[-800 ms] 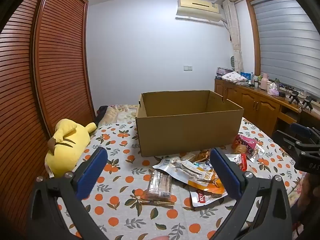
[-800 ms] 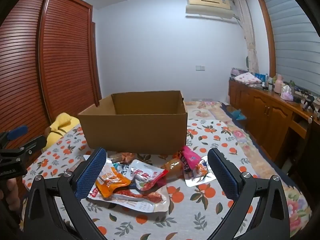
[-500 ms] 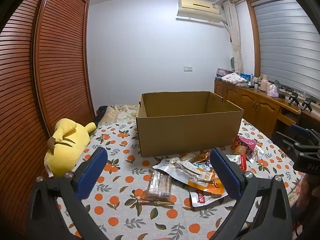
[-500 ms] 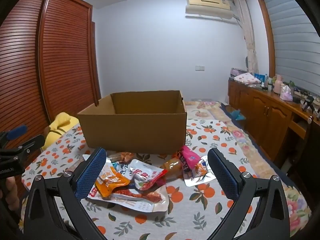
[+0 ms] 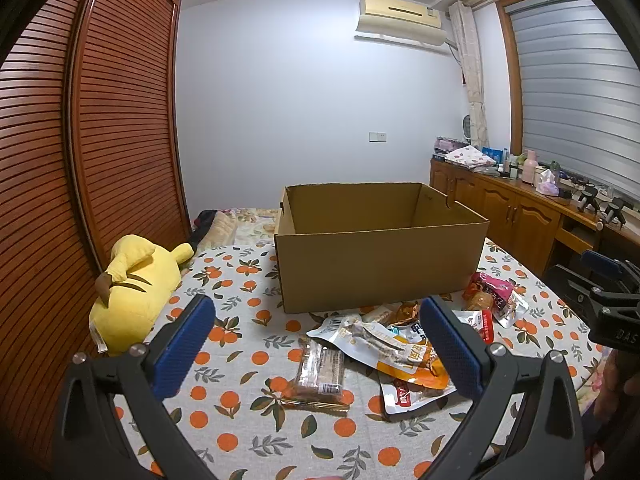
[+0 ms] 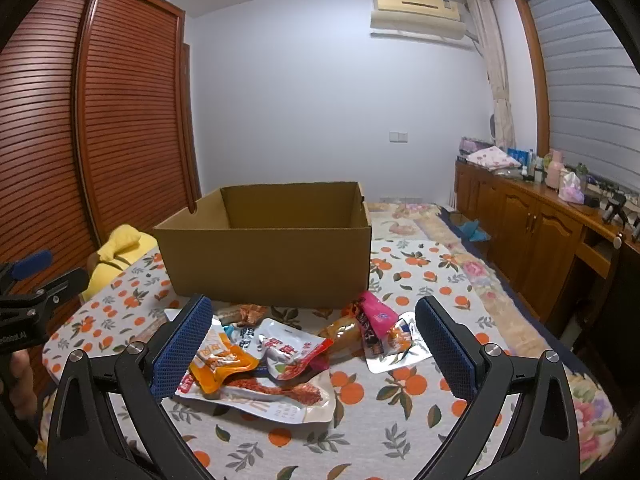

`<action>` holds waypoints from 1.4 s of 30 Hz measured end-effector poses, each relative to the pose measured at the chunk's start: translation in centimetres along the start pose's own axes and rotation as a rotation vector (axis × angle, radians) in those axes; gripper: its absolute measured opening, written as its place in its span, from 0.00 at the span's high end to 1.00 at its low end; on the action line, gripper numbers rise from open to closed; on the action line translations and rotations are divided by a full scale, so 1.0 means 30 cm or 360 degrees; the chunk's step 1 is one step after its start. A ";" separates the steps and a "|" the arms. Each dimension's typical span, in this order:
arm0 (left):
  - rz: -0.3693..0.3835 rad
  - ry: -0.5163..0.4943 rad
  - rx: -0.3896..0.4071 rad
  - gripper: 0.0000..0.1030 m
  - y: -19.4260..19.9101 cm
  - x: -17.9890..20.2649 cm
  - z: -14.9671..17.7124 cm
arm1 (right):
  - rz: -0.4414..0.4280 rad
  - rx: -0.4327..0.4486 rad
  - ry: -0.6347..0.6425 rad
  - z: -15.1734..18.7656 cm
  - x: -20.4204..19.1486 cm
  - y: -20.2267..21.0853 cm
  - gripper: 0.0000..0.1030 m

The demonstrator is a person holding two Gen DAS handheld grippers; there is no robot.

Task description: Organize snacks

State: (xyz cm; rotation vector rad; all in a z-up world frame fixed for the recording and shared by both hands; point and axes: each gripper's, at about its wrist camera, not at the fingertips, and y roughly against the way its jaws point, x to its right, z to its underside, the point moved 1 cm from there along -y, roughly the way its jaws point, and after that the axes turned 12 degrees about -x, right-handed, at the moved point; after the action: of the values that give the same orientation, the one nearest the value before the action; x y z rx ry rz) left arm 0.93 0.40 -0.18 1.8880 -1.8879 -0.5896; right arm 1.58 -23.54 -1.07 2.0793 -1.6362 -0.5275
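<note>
An open, empty cardboard box (image 5: 380,264) (image 6: 272,264) stands on the orange-print tablecloth (image 5: 240,360). Several snack packets lie in front of it: a clear-wrapped brown bar (image 5: 320,368), a white and orange pouch (image 5: 404,354) (image 6: 218,360), a white and red pouch (image 6: 288,350) and a pink packet (image 5: 490,290) (image 6: 374,314). My left gripper (image 5: 316,344) is open and empty above the bar. My right gripper (image 6: 314,344) is open and empty above the pile. Each gripper shows at the edge of the other's view, the right (image 5: 604,284) and the left (image 6: 28,280).
A yellow plush toy (image 5: 132,292) lies at the table's left side by the slatted wardrobe doors (image 5: 80,160). A wooden sideboard (image 5: 520,216) with bottles and cloths runs along the right wall. A bed with floral bedding (image 6: 412,220) lies behind the box.
</note>
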 end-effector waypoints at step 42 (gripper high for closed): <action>0.0011 0.0000 -0.0004 0.00 0.004 0.003 0.001 | -0.0008 -0.0004 0.0012 0.003 -0.012 0.004 0.00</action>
State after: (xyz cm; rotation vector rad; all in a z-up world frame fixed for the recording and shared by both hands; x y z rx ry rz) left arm 0.81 0.32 -0.12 1.8789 -1.8923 -0.5897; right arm 1.36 -23.23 -1.06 2.0812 -1.6260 -0.5228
